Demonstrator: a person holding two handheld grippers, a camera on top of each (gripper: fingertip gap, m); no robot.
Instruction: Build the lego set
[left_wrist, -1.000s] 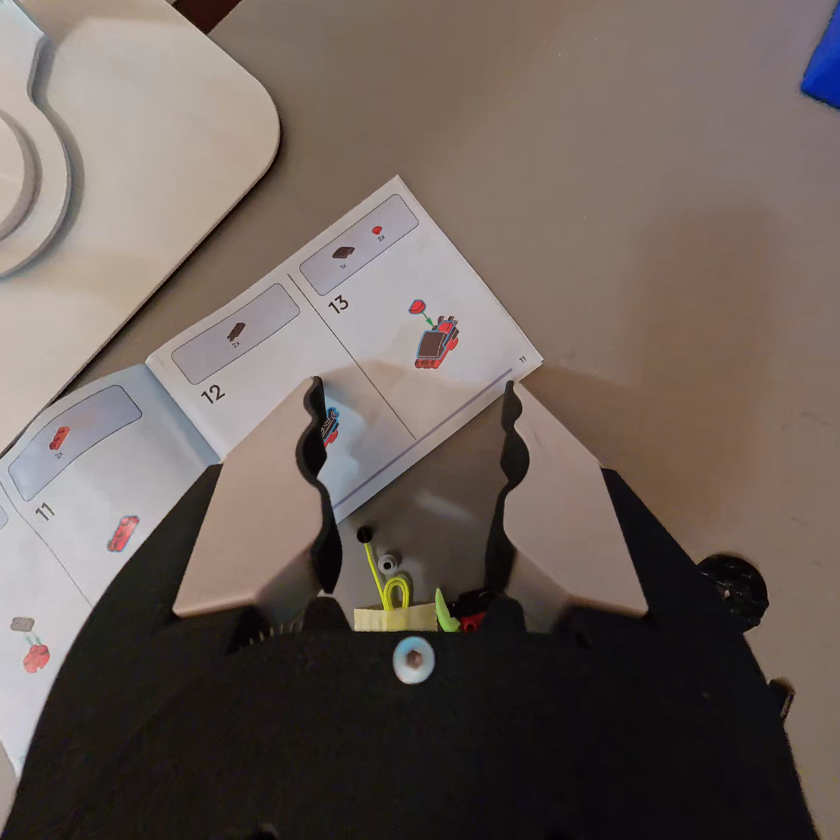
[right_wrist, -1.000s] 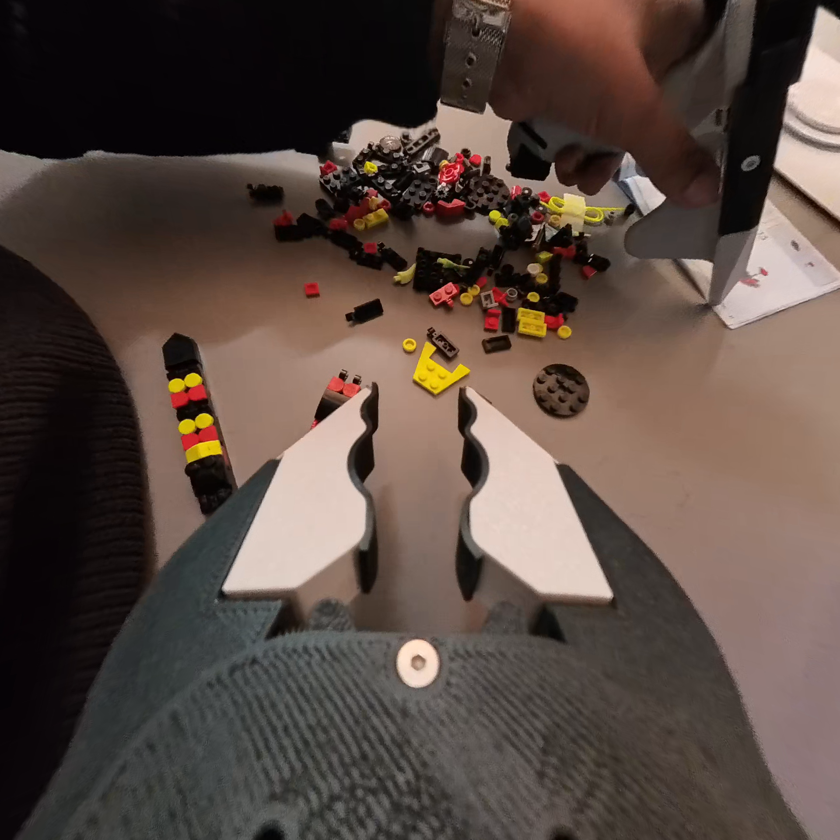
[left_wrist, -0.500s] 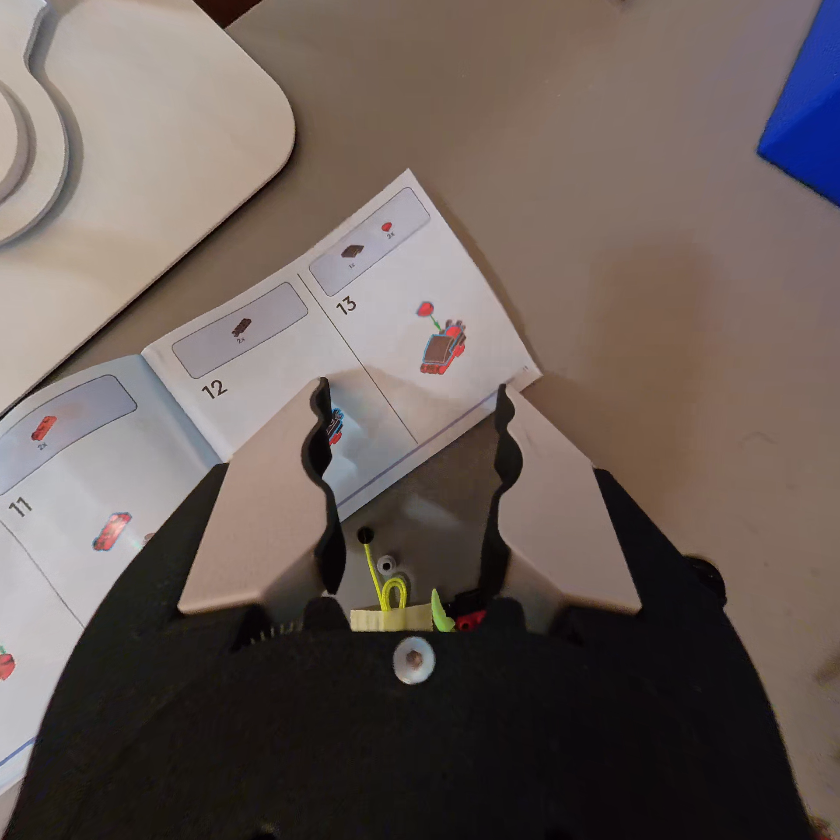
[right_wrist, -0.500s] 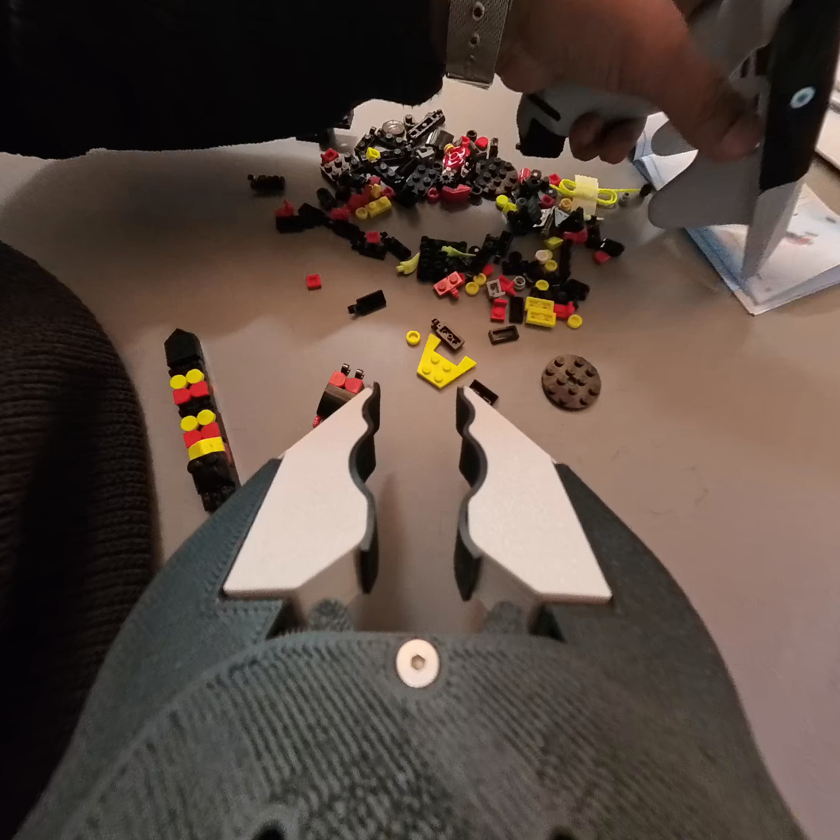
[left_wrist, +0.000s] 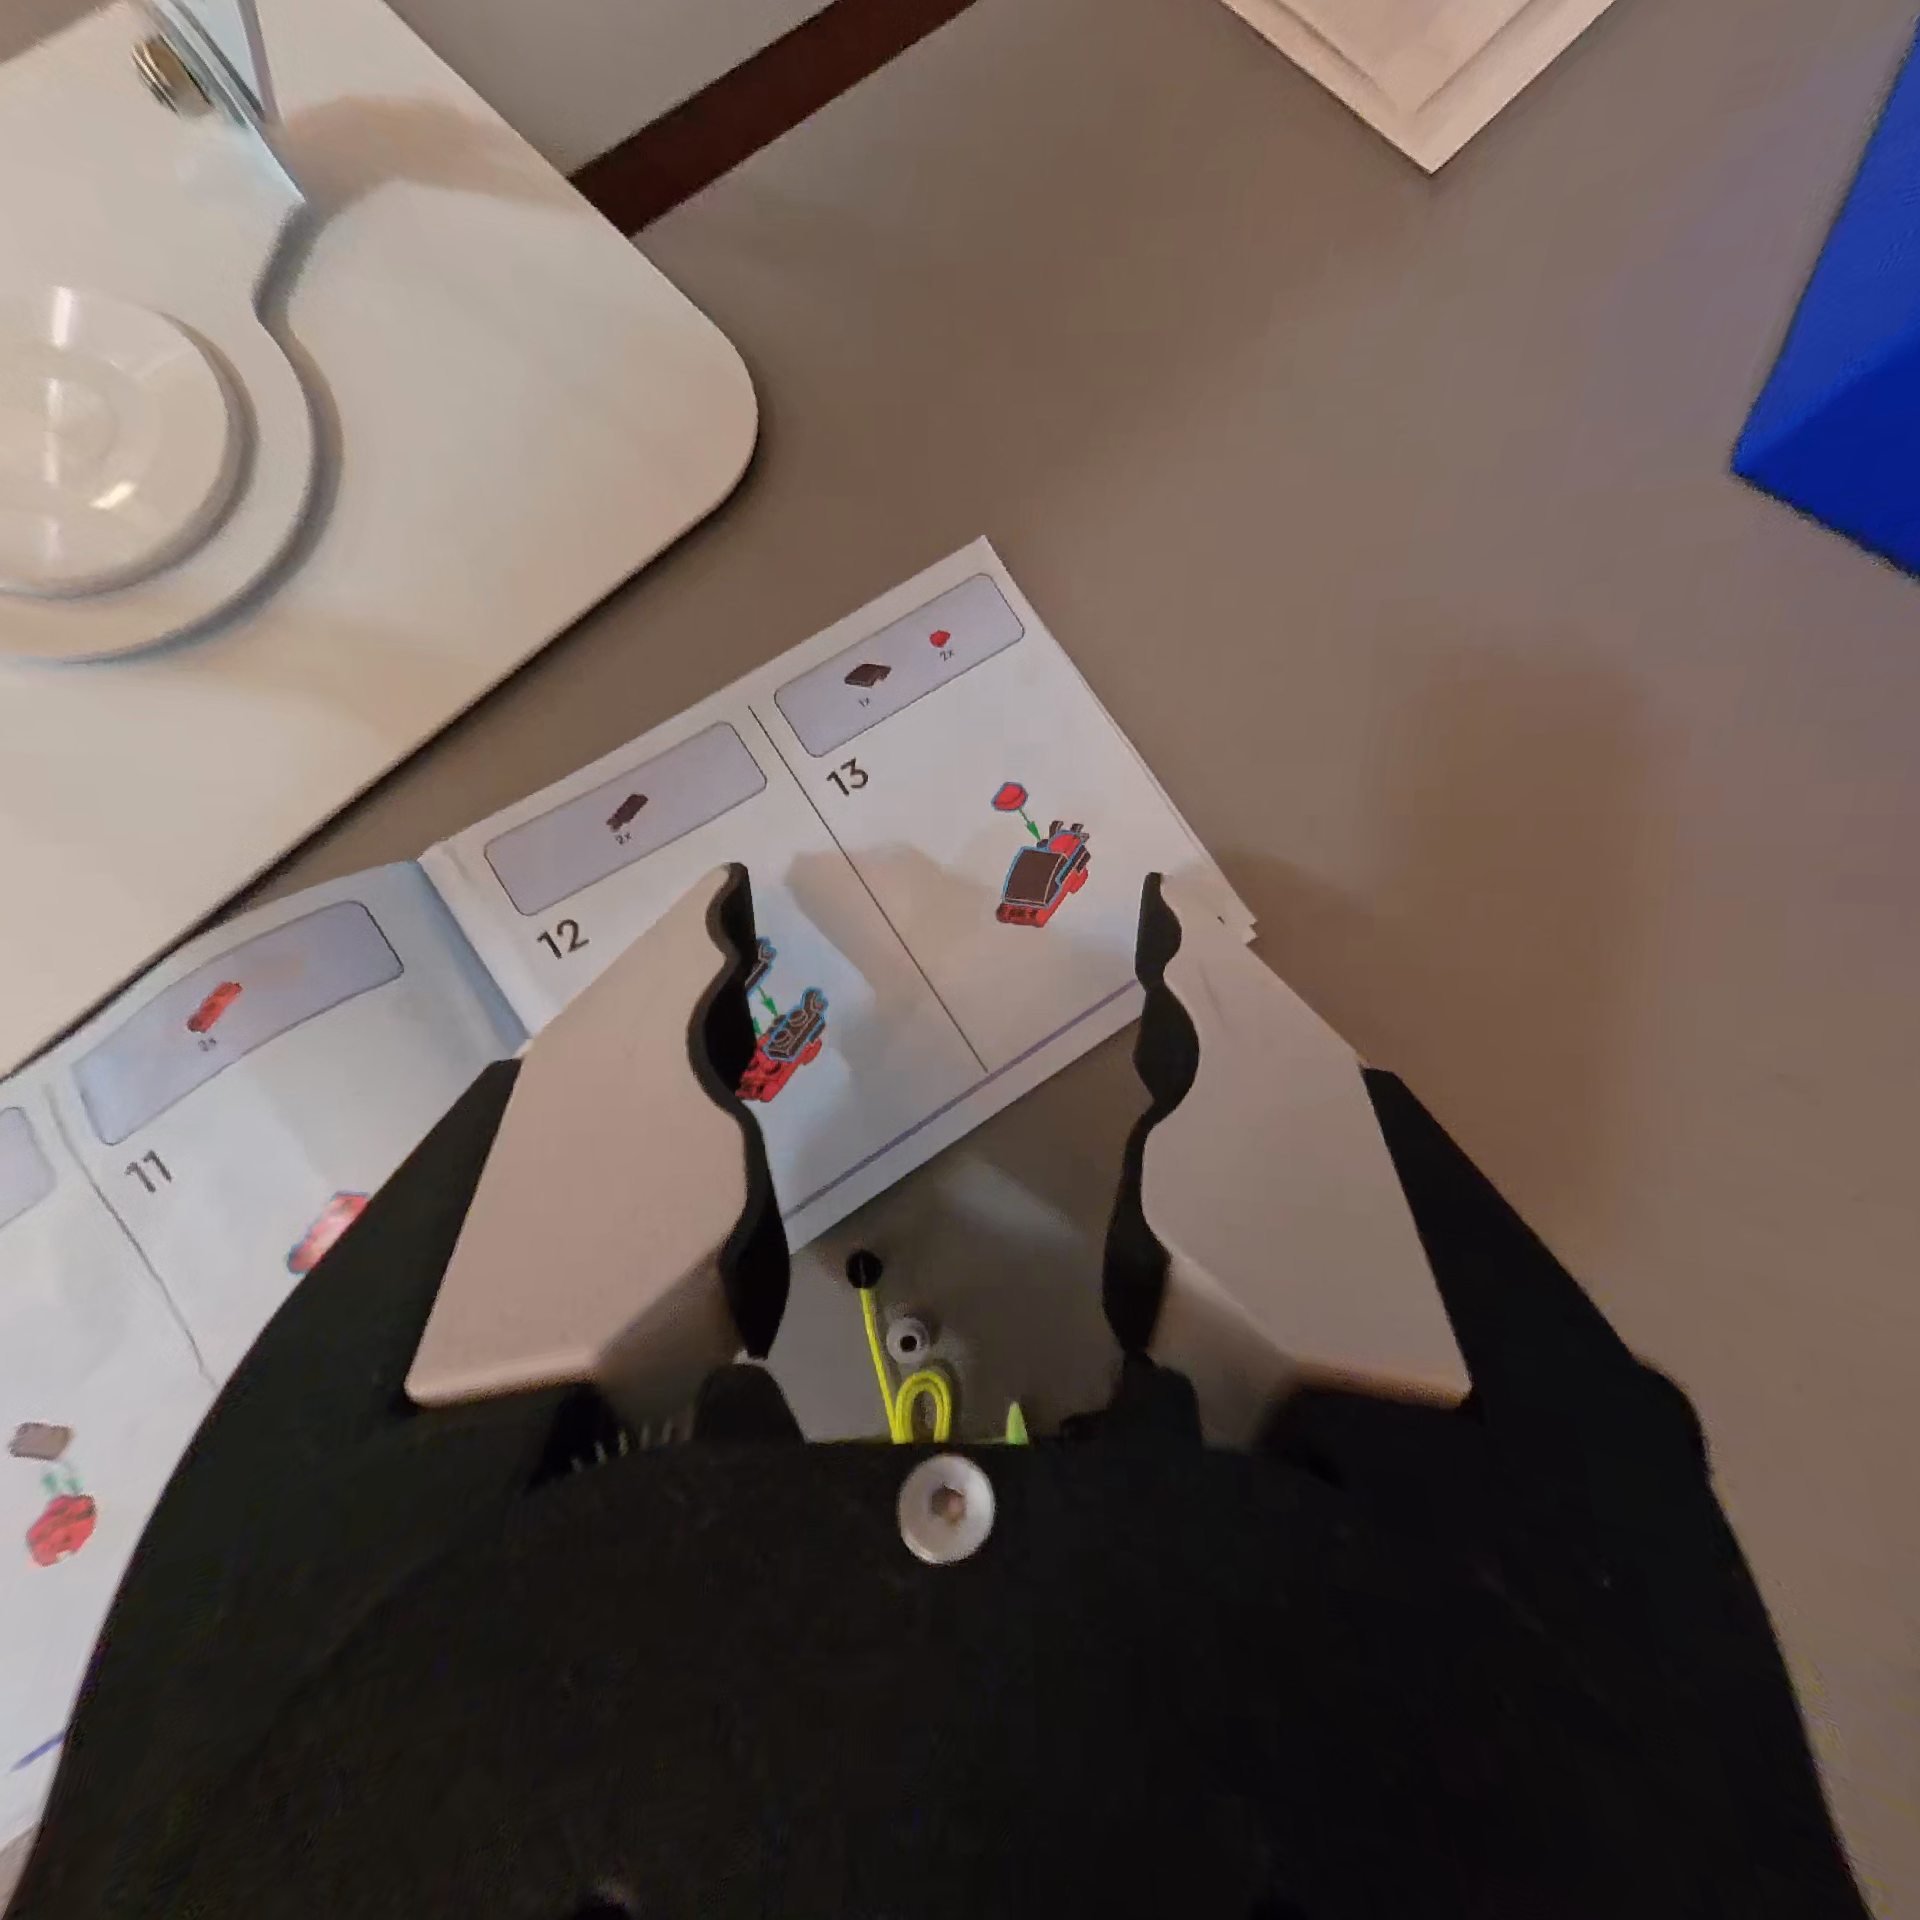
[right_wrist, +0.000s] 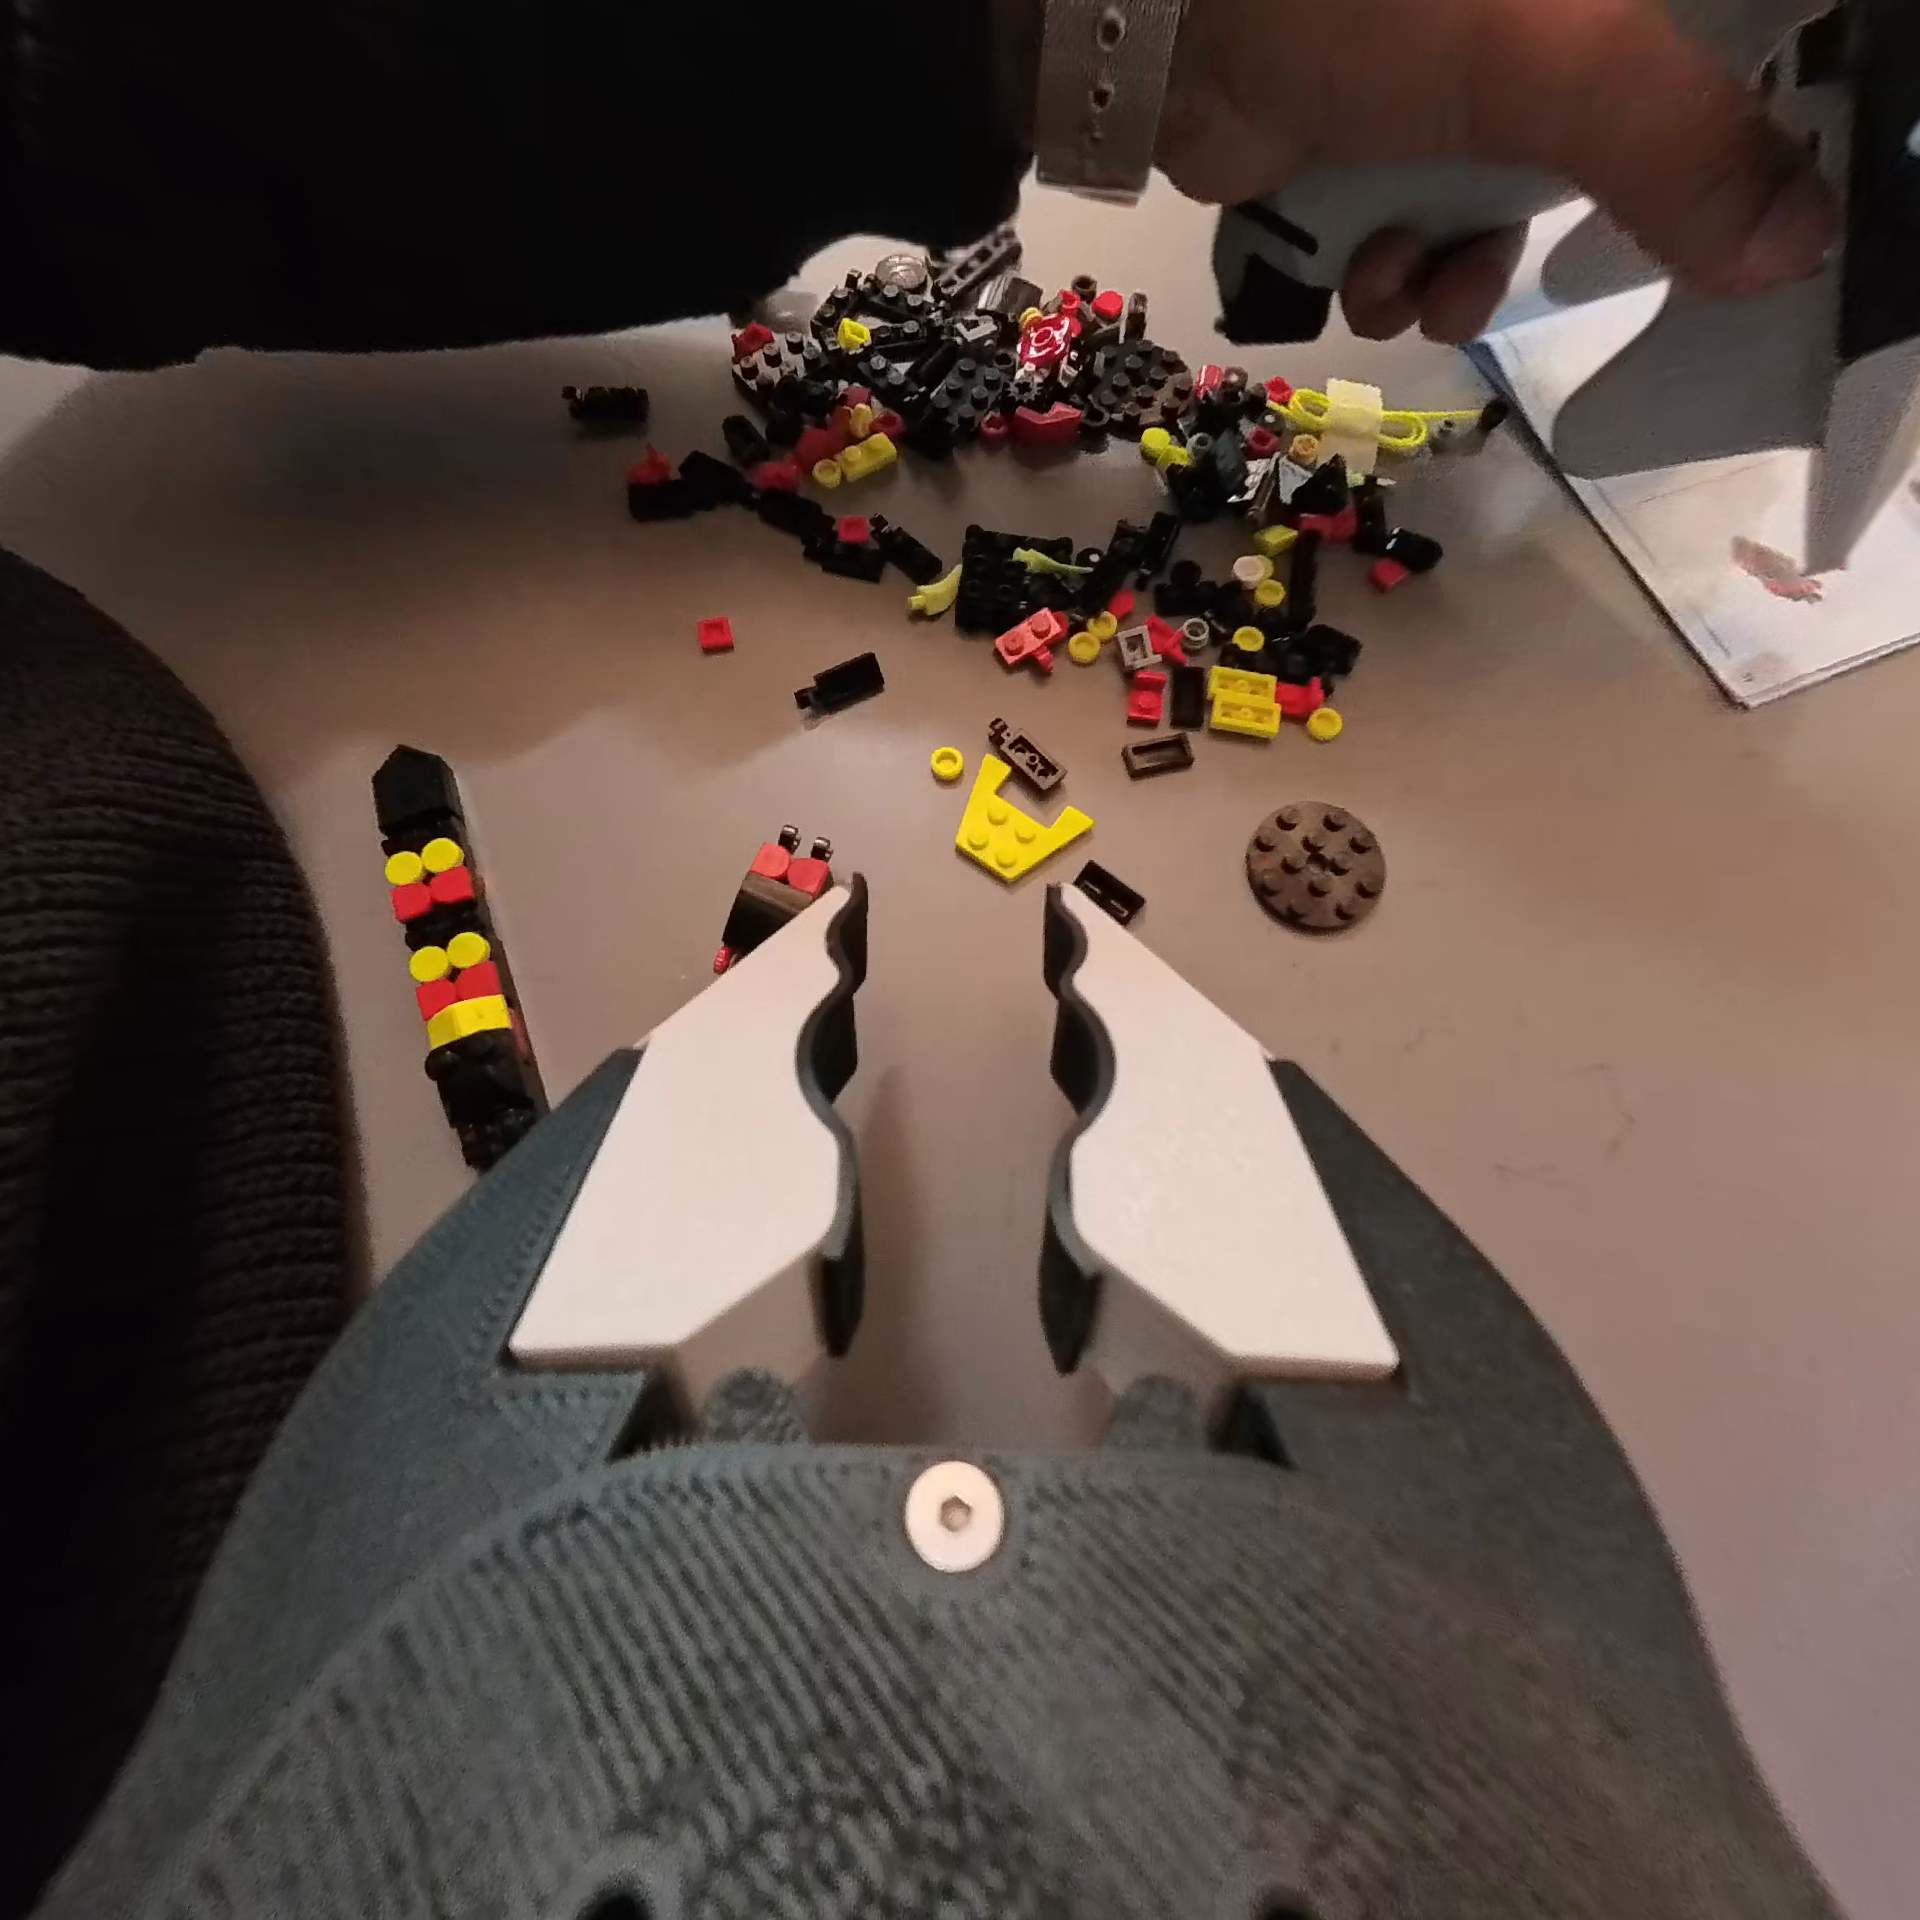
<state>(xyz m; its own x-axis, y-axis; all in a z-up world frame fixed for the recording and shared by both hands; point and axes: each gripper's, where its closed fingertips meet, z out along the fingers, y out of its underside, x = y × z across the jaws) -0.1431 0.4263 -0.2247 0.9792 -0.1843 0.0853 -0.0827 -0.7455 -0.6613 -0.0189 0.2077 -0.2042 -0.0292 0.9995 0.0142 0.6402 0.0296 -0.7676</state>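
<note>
My left gripper (left_wrist: 940, 883) is open and empty, held above the open instruction booklet (left_wrist: 935, 852) on the brown table. My right gripper (right_wrist: 954, 888) is open and empty, low over the table. A small red-and-black sub-assembly (right_wrist: 779, 894) lies just left of its left fingertip. A long black strip with yellow and red studs (right_wrist: 452, 956) lies farther left. A yellow wedge plate (right_wrist: 1013, 826) and a round brown plate (right_wrist: 1316, 865) lie ahead. A pile of loose black, red and yellow pieces (right_wrist: 1039, 488) is beyond. The left gripper (right_wrist: 1849, 395) shows over the booklet (right_wrist: 1714, 561) at the upper right.
A white tray with a round dish (left_wrist: 343, 416) sits at the upper left. A blue object (left_wrist: 1849, 395) is at the right edge and a white sheet (left_wrist: 1434, 62) at the top. A dark sleeve (right_wrist: 125, 1039) borders the left; a hand (right_wrist: 1455, 114) holds the other gripper. Between my right fingertips and the round brown plate (right_wrist: 1316, 865) there is roughly 7 cm.
My left gripper has lifted and tipped forward over the booklet, so more of the tray, the blue object and a white sheet show. My right gripper has barely moved.
</note>
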